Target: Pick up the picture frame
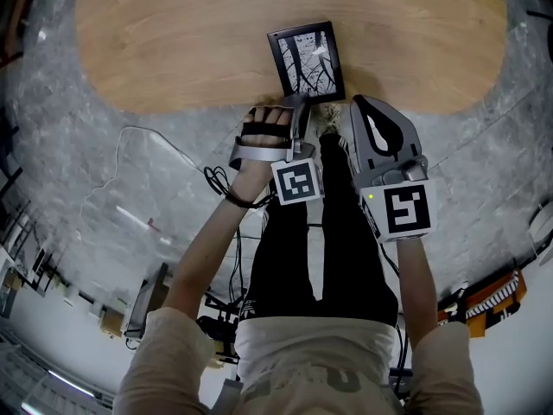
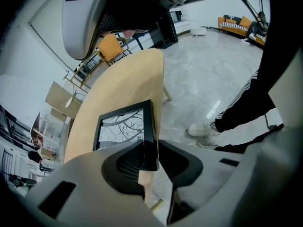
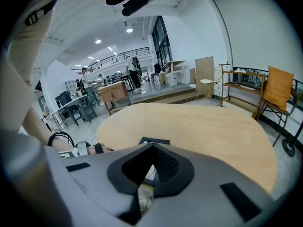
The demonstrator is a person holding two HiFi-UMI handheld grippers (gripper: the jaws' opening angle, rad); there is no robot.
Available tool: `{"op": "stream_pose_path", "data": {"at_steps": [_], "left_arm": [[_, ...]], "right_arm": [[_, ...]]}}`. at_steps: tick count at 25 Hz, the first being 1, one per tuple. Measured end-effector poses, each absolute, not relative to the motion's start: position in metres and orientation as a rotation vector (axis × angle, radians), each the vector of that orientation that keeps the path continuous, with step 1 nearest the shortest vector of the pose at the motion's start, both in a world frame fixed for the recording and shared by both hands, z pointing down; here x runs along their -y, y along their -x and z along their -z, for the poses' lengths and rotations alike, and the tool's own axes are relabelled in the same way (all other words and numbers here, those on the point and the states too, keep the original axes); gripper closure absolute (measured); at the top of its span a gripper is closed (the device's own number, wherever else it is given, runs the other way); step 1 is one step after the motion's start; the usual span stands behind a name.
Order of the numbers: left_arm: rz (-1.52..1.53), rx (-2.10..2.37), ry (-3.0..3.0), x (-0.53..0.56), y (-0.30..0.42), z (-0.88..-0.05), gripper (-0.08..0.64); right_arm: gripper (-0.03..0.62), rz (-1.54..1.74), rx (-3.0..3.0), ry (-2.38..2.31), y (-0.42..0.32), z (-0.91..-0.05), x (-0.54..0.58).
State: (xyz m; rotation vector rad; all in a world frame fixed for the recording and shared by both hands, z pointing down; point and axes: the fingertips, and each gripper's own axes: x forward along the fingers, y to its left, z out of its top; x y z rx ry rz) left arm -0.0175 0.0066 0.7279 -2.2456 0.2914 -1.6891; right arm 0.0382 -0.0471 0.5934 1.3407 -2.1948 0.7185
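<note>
Clamping picture frame (image 2: 124, 129), left claw (image 2: 151, 149)

The right gripper (image 3: 152, 145) fills the foreground, its black-padded jaw tips seemingly together with nothing clamped between them. Just beyond them a black picture frame (image 3: 155, 140) lies flat on the pale wooden table (image 3: 208, 126), mostly hidden. A chair with an orange cushion (image 3: 277, 91) stands at the right.
</note>
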Motion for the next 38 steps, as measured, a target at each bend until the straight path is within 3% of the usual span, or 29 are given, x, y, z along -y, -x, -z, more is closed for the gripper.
{"op": "stream_pose_path", "data": {"at_steps": [24,31,38], "left_arm": [[1.766,-0.404,2.441,0.014,0.009,-0.692,0.479],[1.672,-0.771,2.590,0.084,0.004,-0.616,0.479],[1.266,-1.210,2.726,0.182,0.003,-0.454,0.479]], "right_arm": [[0.588,-0.700,2.196,-1.385,-0.062,-0.566,0.088],[0.588,-0.638,2.249,-1.529,-0.066,-0.496,0.127],[0.588,-0.445,2.366,-1.749,-0.069,-0.353,0.192]]}}
